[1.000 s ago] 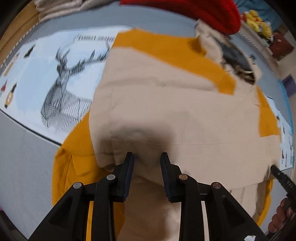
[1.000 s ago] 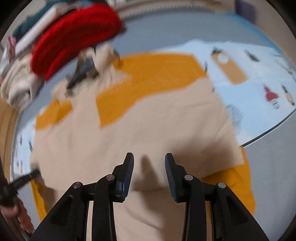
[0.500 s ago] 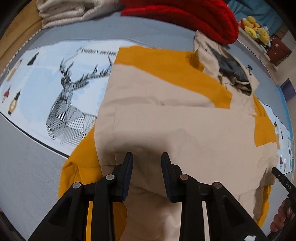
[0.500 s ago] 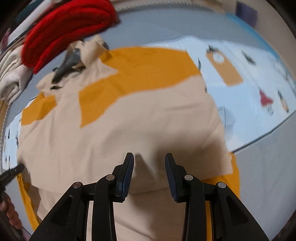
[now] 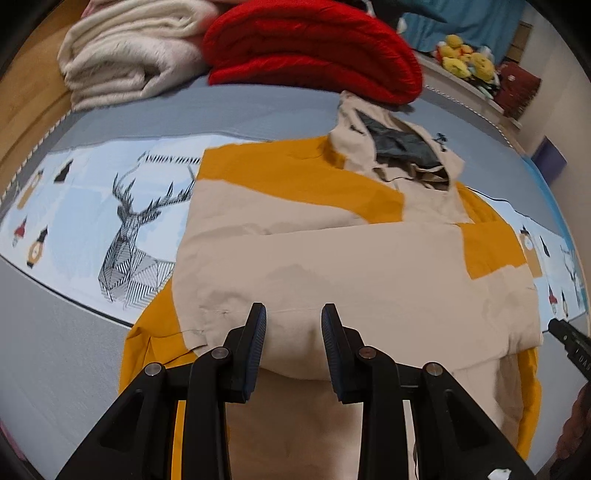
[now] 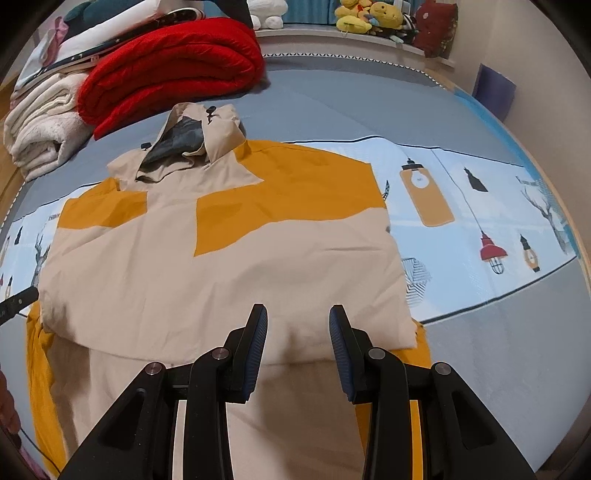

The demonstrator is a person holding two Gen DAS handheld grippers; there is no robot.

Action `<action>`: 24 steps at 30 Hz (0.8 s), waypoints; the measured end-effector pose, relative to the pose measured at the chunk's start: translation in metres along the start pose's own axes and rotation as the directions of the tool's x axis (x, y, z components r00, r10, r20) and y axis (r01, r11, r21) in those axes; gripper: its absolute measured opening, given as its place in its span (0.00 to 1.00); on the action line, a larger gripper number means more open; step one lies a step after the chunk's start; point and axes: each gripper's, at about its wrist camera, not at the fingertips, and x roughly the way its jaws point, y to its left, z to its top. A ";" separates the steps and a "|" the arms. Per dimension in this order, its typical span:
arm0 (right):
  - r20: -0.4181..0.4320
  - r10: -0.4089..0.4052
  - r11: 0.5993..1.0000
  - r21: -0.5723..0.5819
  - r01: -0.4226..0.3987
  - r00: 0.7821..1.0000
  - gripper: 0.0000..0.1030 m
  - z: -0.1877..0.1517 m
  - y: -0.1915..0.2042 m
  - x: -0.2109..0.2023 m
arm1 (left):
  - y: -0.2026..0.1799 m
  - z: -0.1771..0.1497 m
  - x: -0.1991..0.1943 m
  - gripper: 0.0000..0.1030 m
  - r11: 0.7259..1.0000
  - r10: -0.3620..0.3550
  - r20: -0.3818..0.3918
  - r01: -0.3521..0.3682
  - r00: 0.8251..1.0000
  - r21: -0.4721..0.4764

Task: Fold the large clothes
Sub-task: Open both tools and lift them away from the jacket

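A beige and mustard hooded jacket (image 5: pixel 351 266) lies flat on the bed, hood (image 5: pixel 399 155) at the far end, a beige panel folded across its body. In the left wrist view, my left gripper (image 5: pixel 293 317) hovers over that fold's near edge on the jacket's left side, jaws apart, nothing pinched. In the right wrist view the same jacket (image 6: pixel 221 273) and hood (image 6: pixel 188 144) show. My right gripper (image 6: pixel 298 317) hangs over the near edge on the right side, also open. Each view catches the other gripper's black tip at its edge.
A rolled red blanket (image 5: pixel 314 55) and a folded white blanket (image 5: pixel 129 55) lie beyond the hood. Plush toys (image 6: pixel 369 14) sit on a ledge behind. The light-blue printed sheet (image 5: pixel 129 229) and the grey cover (image 6: pixel 517 350) flank the jacket.
Both grippers have lifted and drawn back from the jacket, so more of the bed shows. The jacket lies as it did. The jaws have kept the same gap.
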 end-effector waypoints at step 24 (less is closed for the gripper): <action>0.012 -0.049 0.998 -0.025 0.050 0.999 0.36 0.009 -0.035 -0.020 | -0.020 0.021 -0.044 0.16 0.996 0.015 0.218 -0.035 0.976 0.088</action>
